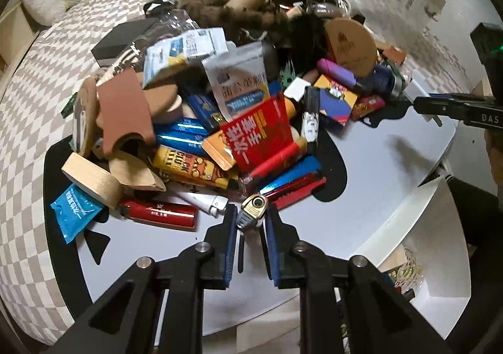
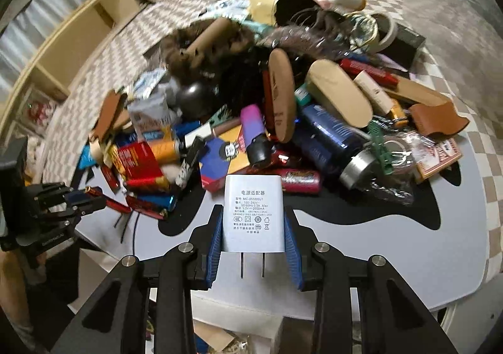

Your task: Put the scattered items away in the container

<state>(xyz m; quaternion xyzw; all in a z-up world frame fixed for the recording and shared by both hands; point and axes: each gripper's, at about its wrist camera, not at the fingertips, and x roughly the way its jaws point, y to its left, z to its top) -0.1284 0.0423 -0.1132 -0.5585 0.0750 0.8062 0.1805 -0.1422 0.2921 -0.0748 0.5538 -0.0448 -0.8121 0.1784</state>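
- Scattered items (image 1: 239,108) heaped across far half of white table (image 1: 361,196), near edge of heap just beyond both grippers.
- White power adapter (image 2: 253,212) clamped in right gripper (image 2: 253,228), prongs pointing near.
- Small gold-and-grey lighter (image 1: 251,209) pinched by left gripper (image 1: 251,221) over near table edge.

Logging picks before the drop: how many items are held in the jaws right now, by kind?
white power adapter: 1, in the right gripper
gold-and-grey lighter-like item: 1, in the left gripper
Total: 2
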